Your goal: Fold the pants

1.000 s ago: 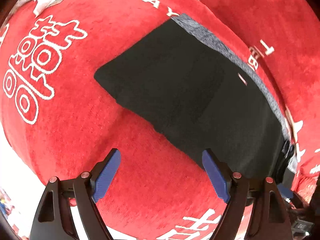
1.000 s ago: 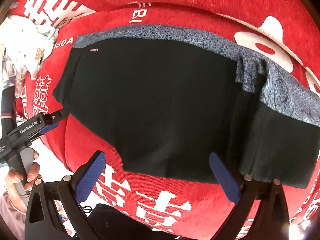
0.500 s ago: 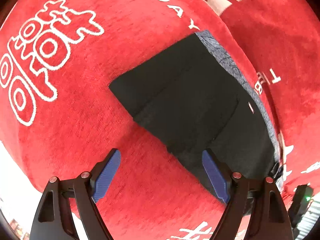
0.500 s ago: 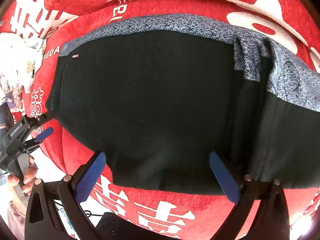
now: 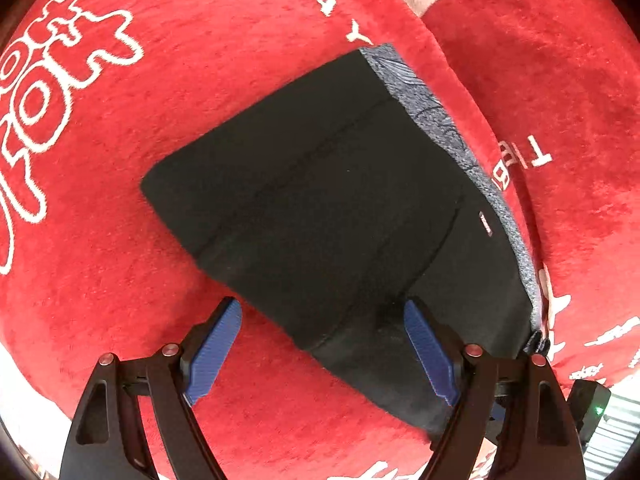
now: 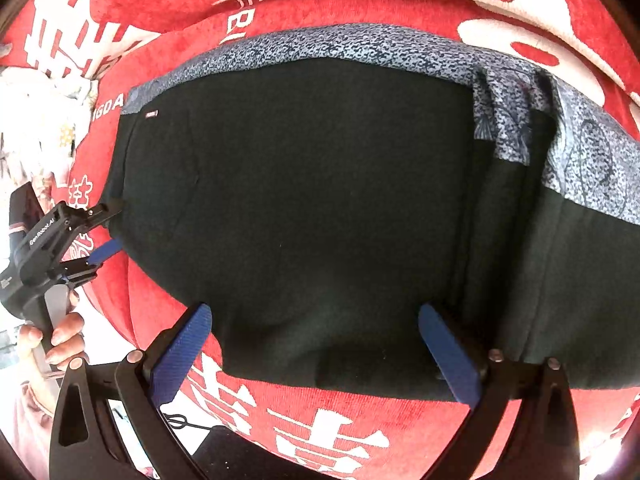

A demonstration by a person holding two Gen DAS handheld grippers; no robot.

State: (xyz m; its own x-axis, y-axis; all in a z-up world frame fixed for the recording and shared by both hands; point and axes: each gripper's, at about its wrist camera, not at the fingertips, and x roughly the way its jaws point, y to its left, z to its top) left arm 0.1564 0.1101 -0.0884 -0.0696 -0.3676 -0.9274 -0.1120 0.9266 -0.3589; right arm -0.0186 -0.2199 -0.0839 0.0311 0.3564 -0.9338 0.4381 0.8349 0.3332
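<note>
Black pants (image 5: 340,208) with a grey patterned waistband (image 5: 432,112) lie folded flat on a red blanket (image 5: 160,80). My left gripper (image 5: 322,350) is open, its blue pads straddling the pants' near edge. In the right wrist view the pants (image 6: 312,208) fill the middle, with the waistband (image 6: 360,46) along the far side and a bunched fold at the right. My right gripper (image 6: 314,356) is open over the pants' near hem. The left gripper (image 6: 92,236) also shows there, open at the pants' left corner.
The red blanket with white lettering (image 6: 312,432) covers the whole surface. A white patterned cloth (image 6: 36,120) lies at the far left. The hand (image 6: 60,340) holding the left gripper is at the lower left. A dark device with a green light (image 5: 592,404) sits at the lower right.
Both grippers moved closer to the pants, still open. The left gripper's pads now straddle the near edge, and the right gripper sits over the near hem.
</note>
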